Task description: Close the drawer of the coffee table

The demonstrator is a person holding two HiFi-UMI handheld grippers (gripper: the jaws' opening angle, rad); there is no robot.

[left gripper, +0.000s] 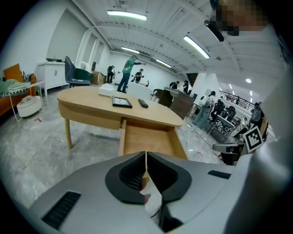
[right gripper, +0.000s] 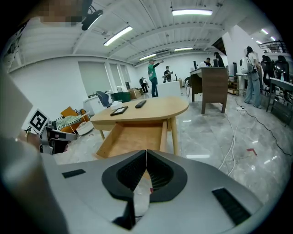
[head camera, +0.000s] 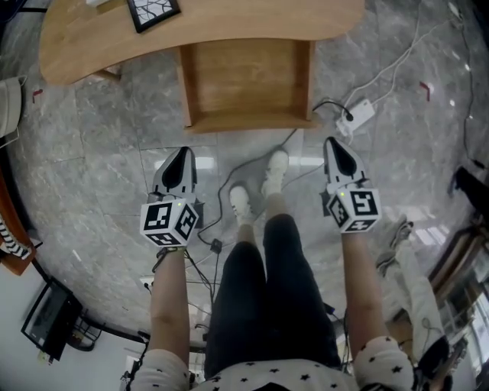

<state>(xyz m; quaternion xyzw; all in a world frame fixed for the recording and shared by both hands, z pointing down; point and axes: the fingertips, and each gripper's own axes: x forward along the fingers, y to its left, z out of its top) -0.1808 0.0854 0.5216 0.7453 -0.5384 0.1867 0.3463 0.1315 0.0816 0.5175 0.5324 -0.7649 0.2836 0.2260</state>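
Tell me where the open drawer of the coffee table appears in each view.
Head view: the drawer is at top centre, pulled out from under the tabletop.
Left gripper view: at the centre, slightly right, below the tabletop.
Right gripper view: left of centre, below the tabletop.
Shared landmark: the black-framed panel lying on the tabletop.

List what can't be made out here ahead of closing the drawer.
- Drawer front: the head view looks from above, so any handle is unseen. The left gripper and right gripper cover its near edge in their own views.
- Coffee table: far side cut off by the head view's top edge.
- Black-framed slab: cut by that same edge, and too small in both gripper views to identify.
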